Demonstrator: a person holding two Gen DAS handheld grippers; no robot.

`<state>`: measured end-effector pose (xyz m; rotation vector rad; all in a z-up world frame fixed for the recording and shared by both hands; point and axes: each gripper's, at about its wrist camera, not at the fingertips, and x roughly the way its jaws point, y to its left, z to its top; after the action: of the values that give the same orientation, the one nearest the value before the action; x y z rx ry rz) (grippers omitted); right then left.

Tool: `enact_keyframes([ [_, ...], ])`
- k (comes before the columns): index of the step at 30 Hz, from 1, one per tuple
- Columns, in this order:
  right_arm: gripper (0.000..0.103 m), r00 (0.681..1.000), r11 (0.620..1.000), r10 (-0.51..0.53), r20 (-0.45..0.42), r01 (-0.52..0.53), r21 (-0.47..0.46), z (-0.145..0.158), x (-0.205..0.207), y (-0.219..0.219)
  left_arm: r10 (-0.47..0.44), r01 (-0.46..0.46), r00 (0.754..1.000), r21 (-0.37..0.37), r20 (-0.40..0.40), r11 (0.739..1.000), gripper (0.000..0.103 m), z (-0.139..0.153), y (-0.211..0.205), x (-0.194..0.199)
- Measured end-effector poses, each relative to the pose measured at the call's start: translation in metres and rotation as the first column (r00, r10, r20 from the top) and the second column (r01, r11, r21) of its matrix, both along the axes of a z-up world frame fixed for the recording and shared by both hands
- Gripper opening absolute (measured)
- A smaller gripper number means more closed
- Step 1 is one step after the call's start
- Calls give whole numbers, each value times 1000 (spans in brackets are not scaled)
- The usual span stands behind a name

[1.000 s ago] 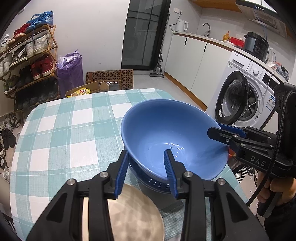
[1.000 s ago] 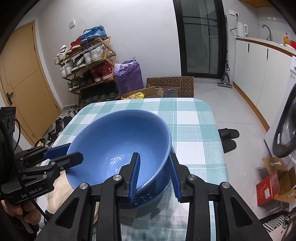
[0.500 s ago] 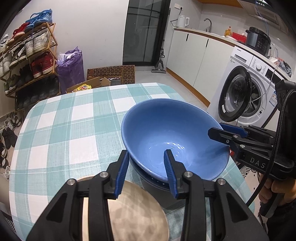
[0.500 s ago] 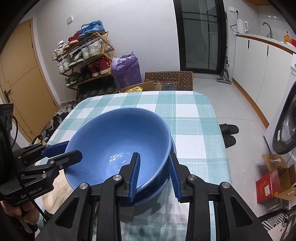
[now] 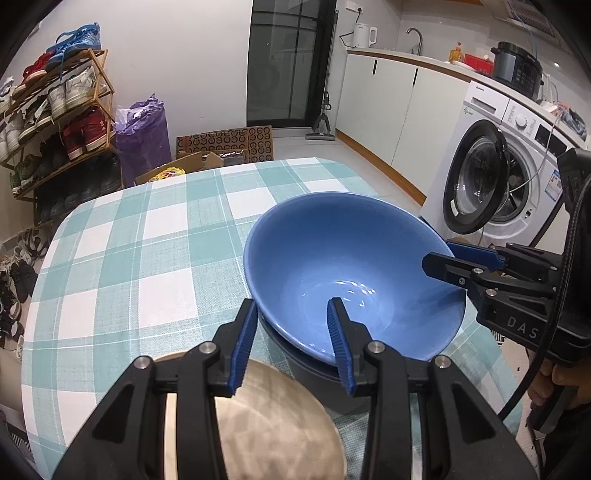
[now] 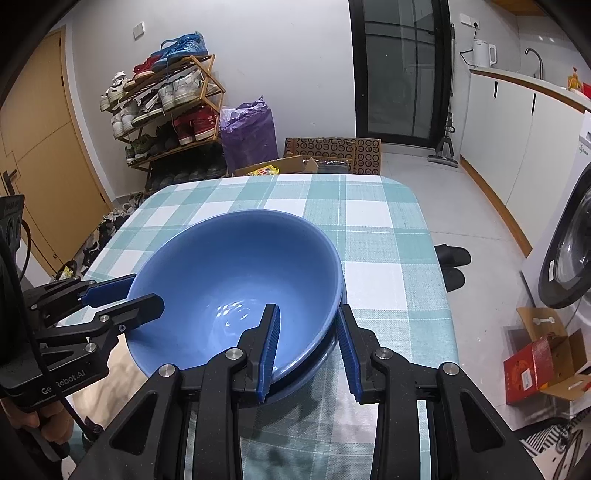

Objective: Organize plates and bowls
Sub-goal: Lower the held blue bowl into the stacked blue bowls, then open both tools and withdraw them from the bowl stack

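- A teal-and-white checked tablecloth (image 5: 122, 251) covers the table.
- A wooden shoe rack (image 6: 166, 107) full of sneakers stands against the far wall, with a purple bag (image 6: 249, 134) just beside it.
- Cardboard boxes (image 5: 225, 147) lie on the floor beyond the table.
- A washing machine (image 5: 506, 173) stands with its door open.
- A white kettle (image 5: 364, 36) sits on the counter.
- Black slippers (image 6: 452, 264) lie near the table.
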<state>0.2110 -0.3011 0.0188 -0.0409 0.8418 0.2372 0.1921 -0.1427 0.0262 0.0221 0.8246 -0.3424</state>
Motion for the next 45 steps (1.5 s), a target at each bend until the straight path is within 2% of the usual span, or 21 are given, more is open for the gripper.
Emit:
enact_keyframes([
  [17, 33, 1000, 999, 0, -9, 0, -43, -12, 2, 1, -11, 11, 1000, 39, -7, 999, 37, -9, -5, 0],
  [21, 40, 1000, 999, 8, -16, -9, -37, -14, 3, 1, -13, 13, 1000, 41, -7, 999, 38, -10, -5, 0],
  [24, 41, 1000, 999, 12, -12, -13, -38, -14, 2, 1, -18, 18, 1000, 37, -14, 999, 40, -12, -4, -1],
  [27, 49, 1000, 1000, 13, -5, -13, -24, -12, 2, -2, -22, 22, 1000, 22, -22, 1000, 41, -11, -2, -1],
  [28, 49, 1000, 1000, 11, -2, -11, -20, -11, 2, -3, -22, 22, 999, 19, -25, 1000, 42, -12, -1, -1],
  [30, 51, 1000, 1000, 8, -4, -8, -11, -10, 1, -7, -18, 18, 999, 7, -33, 1000, 53, -11, 1, -1],
  [33, 58, 1000, 1000, 1, -3, -1, 18, -7, 0, -13, -12, 12, 999, -12, -32, 1000, 56, -9, 5, 0],
  [34, 61, 1000, 1000, -1, -1, 1, 24, -6, -1, -15, -7, 6, 999, -11, -31, 1000, 60, -8, 6, 1],
  [37, 69, 1000, 999, -8, 4, 8, 40, -5, -2, -20, -1, 0, 1000, -13, -27, 1000, 65, -6, 7, 2],
  [38, 70, 1000, 999, -12, 4, 11, 46, -5, -2, -22, 2, -3, 1000, -13, -27, 1000, 72, -6, 8, 2],
  [40, 80, 1000, 998, -24, 2, 24, 61, -5, -2, -25, 16, -17, 1000, -27, -22, 999, 86, -5, 10, 3],
  [45, 88, 999, 993, -54, -1, 54, 107, -6, -3, -35, 24, -25, 999, -38, -26, 999, 95, -5, 12, 8],
])
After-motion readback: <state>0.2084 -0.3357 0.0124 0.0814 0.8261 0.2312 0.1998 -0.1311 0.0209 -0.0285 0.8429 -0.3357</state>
